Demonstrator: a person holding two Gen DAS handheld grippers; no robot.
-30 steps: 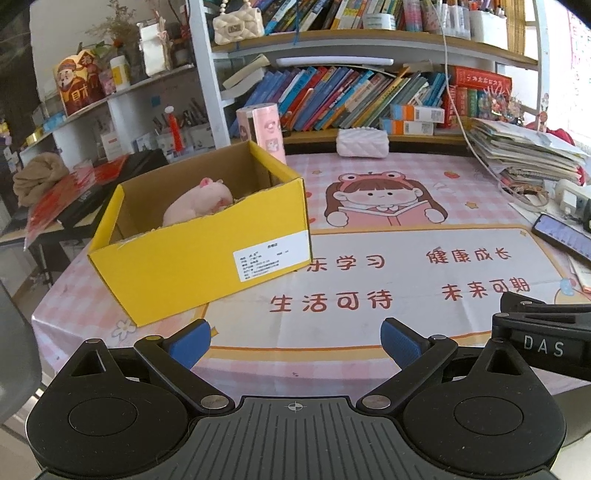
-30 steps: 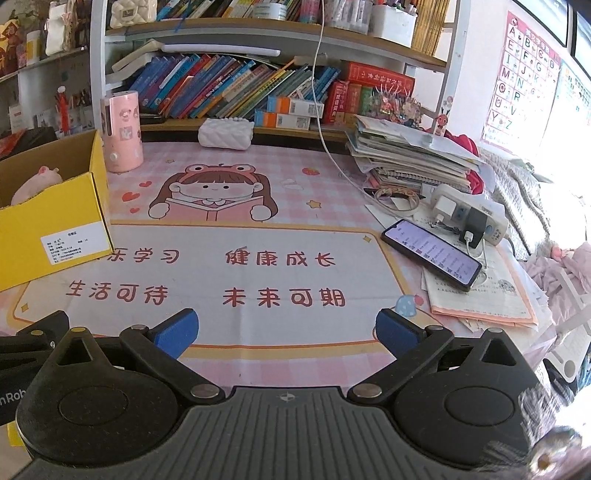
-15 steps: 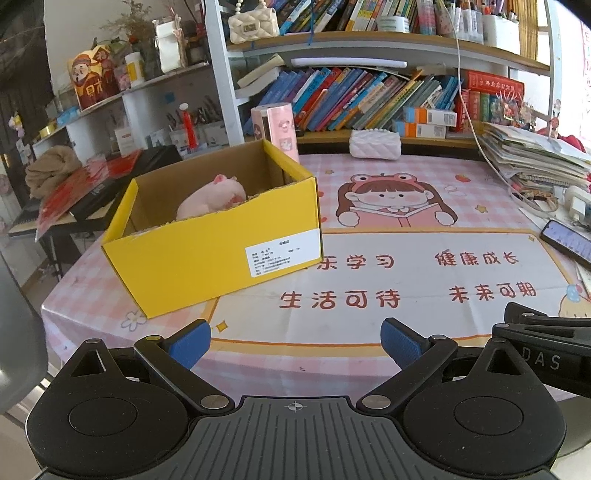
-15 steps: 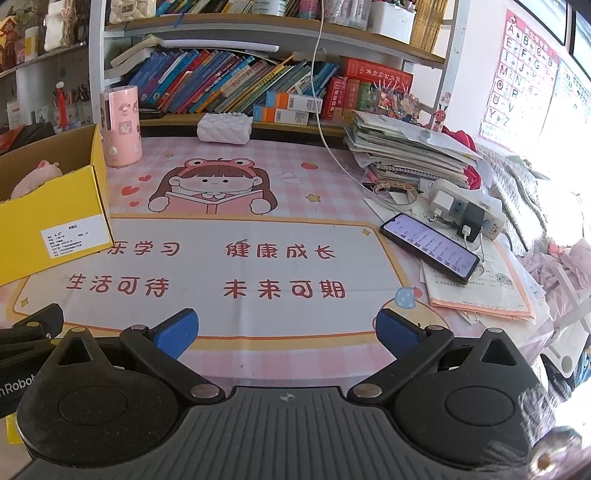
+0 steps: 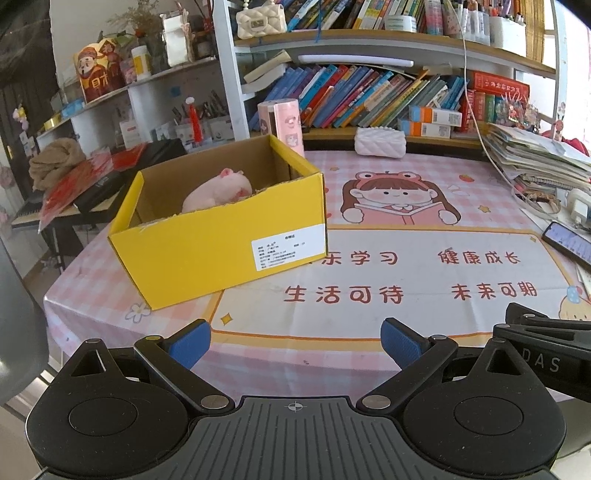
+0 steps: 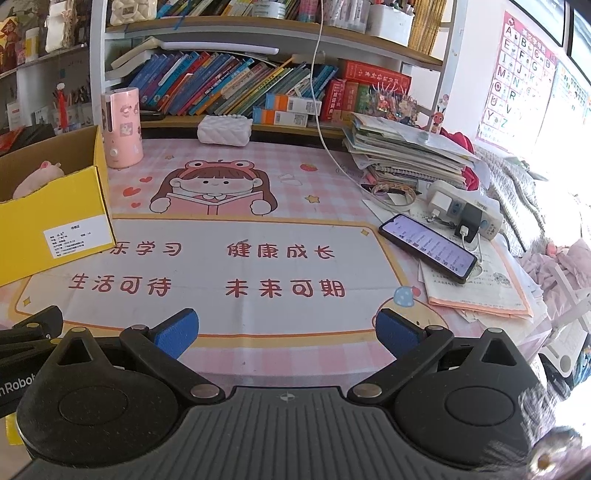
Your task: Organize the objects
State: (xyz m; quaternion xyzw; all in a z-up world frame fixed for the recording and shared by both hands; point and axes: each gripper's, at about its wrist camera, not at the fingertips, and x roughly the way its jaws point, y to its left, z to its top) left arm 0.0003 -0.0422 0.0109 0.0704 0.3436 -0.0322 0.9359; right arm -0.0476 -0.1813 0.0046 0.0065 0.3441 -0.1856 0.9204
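Both grippers, left (image 5: pixel 295 341) and right (image 6: pixel 286 332), spread, empty, near table edge. Pink plush pig (image 5: pixel 218 190) lies inside yellow box (image 5: pixel 221 236). Next: approach remaining items level, avoid nudging box.

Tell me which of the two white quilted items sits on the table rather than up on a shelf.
The low, oblong white quilted pouch at the table's far edge, below the slanted books. The other, a quilted handbag with a bead handle, stands on the upper shelf.

Bright daylight entering from the right of both frames, blown-out white glare along the right edge of the right wrist view, smeared blur at its lower right corner, strong fisheye bending of shelves (image 5: pixel 369 40) at the top, dark vignette at upper corners, centre sharp, shadows soft.
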